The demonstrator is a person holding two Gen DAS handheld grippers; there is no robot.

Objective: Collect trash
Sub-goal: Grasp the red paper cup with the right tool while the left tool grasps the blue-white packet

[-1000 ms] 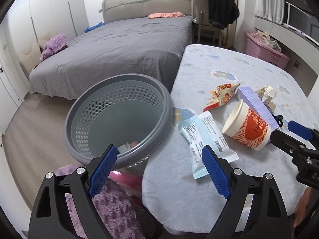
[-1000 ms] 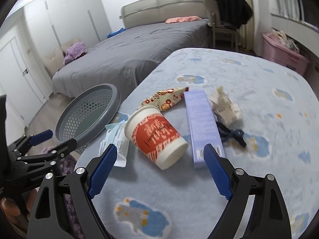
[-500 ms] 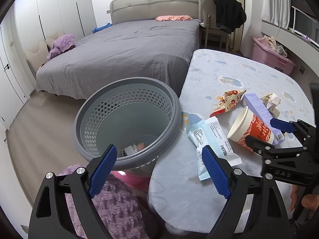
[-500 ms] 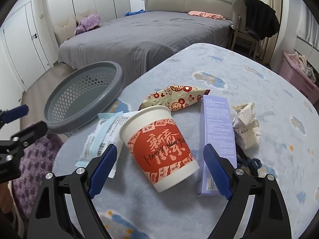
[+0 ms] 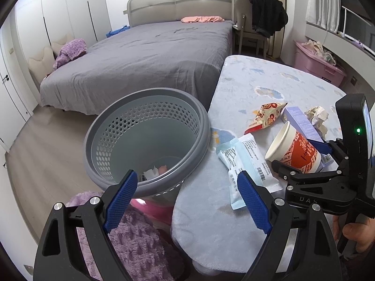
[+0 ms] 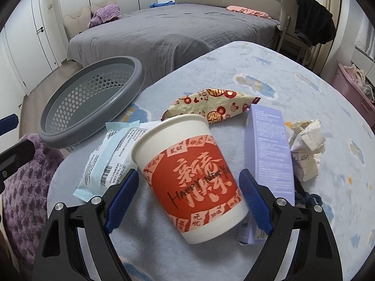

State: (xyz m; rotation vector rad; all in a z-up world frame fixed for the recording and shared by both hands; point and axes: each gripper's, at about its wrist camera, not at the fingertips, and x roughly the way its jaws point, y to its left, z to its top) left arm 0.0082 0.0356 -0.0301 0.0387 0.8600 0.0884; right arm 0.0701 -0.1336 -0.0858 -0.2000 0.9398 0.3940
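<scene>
A red and white paper cup (image 6: 192, 175) lies on its side on the light blue table (image 6: 269, 75). My right gripper (image 6: 188, 187) is open with its jaws on either side of the cup, not touching it; it also shows in the left wrist view (image 5: 302, 157). Around the cup lie a white and blue wrapper (image 6: 110, 157), a patterned snack bag (image 6: 211, 107), a lilac box (image 6: 271, 154) and crumpled paper (image 6: 307, 147). A grey perforated trash basket (image 5: 145, 138) stands beside the table with scraps at its bottom. My left gripper (image 5: 187, 199) is open and empty near the basket's rim.
A purple fuzzy blanket (image 5: 136, 241) lies below the left gripper. A grey bed (image 5: 145, 53) stands behind the basket. A chair with a black garment (image 5: 262, 21) and a pink bin (image 5: 318, 63) are at the back right.
My right gripper has moved forward so the cup now sits between its open jaws. The left gripper has drawn back a little from the basket.
</scene>
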